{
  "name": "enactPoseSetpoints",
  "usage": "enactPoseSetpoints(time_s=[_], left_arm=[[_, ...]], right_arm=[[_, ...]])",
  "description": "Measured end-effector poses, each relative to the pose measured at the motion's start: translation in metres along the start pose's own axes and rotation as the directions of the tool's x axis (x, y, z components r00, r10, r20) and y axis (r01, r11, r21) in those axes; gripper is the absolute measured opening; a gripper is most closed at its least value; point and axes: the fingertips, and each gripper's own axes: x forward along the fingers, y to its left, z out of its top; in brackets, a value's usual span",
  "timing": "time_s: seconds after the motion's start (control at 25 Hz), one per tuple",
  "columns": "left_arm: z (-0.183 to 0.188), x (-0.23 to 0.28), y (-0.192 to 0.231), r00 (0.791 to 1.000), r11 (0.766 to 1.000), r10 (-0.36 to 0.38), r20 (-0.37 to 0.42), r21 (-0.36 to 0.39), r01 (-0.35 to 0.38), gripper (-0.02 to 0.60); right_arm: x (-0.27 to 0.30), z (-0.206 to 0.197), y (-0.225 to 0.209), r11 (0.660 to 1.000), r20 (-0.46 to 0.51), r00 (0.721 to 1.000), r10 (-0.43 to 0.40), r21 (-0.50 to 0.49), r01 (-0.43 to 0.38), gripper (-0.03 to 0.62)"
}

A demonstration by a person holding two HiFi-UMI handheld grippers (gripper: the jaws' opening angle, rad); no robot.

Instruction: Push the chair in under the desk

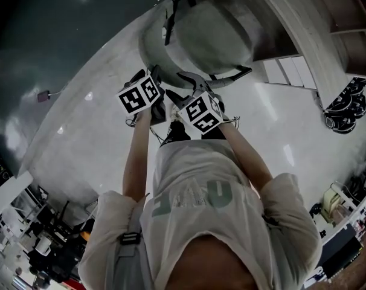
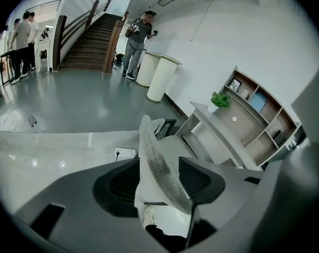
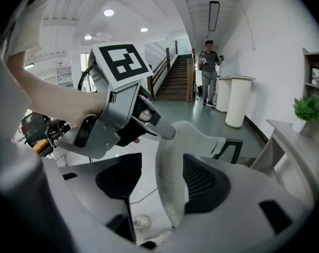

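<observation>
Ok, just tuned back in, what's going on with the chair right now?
A person stands behind the grey office chair with a gripper in each hand, both set over the top edge of its backrest. The left gripper is closed on that edge. The right gripper straddles it with a gap beside one jaw. The chair faces the desk and sits close to it; how far under it has gone is not clear.
</observation>
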Motion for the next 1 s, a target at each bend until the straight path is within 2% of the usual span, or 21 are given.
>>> enactPoseSetpoints(time_s=[0.16, 0.4, 0.72, 1.0], left_arm=[[-0.008, 0.009, 0.010, 1.000, 0.999, 0.015, -0.026, -0.031, -0.016, 0.222], [-0.011, 0.013, 0.007, 0.998, 0.997, -0.024, -0.050, -0.079, 0.020, 0.222], [-0.008, 0.015, -0.001, 0.997, 0.995, -0.067, -0.045, -0.077, 0.063, 0.222], [-0.018, 0.028, 0.003, 0.995, 0.996, -0.054, -0.086, -0.080, 0.047, 0.222]], right_arm=[[0.018, -0.022, -0.005, 0.999, -0.036, 0.999, -0.034, -0.032, 0.033, 0.252], [0.035, -0.044, -0.001, 1.000, -0.096, 0.995, -0.005, -0.018, 0.003, 0.252], [0.055, -0.046, 0.004, 1.000, -0.121, 0.993, 0.006, -0.013, -0.007, 0.252], [0.067, -0.058, 0.003, 0.999, -0.156, 0.988, -0.007, -0.038, 0.001, 0.251]])
